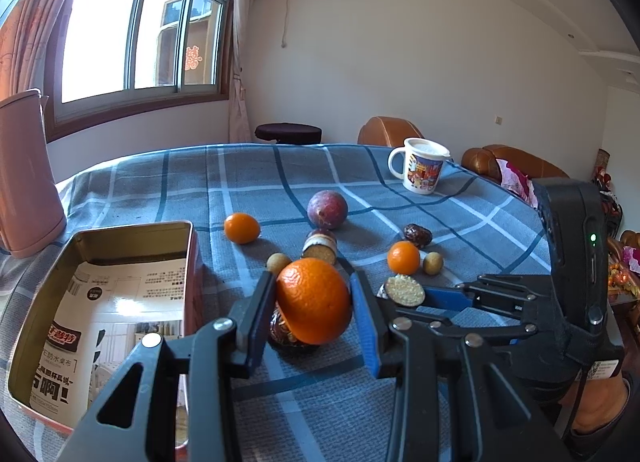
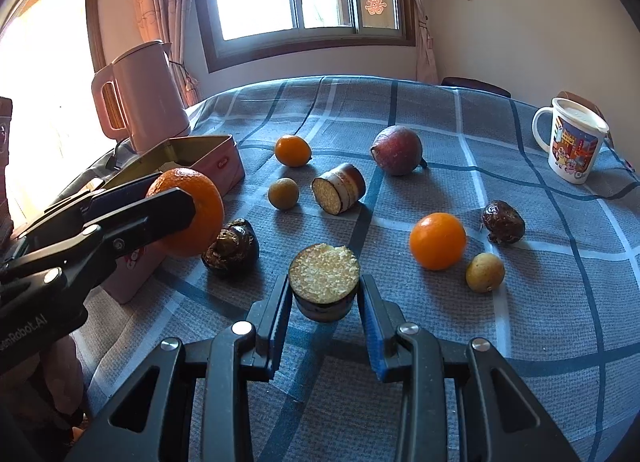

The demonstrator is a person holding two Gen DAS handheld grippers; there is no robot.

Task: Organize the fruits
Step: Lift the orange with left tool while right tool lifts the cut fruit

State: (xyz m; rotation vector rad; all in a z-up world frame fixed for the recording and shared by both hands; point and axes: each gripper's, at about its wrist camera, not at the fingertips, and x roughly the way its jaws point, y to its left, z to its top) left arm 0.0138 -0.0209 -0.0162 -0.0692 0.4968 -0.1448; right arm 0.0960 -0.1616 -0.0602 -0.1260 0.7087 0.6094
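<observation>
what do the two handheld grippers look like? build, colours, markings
Both match: black linkage arms with round silver pivot pins and blue ribbed pads on the fingers. The right gripper body shows a small green light and a label; the left gripper carries white lettering ending "Robot.AI". No cables or sleeves discernible.

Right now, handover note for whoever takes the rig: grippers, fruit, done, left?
Left gripper: shut on the big orange, lifted beside the open tin.
Right gripper: shut on a cut fruit piece, apparently still on the tablecloth.
Done: no fruit visible in the tin.
Left: both held pieces, plus two small oranges, passion fruit, second cut piece, longans and dark fruits on the cloth.
</observation>
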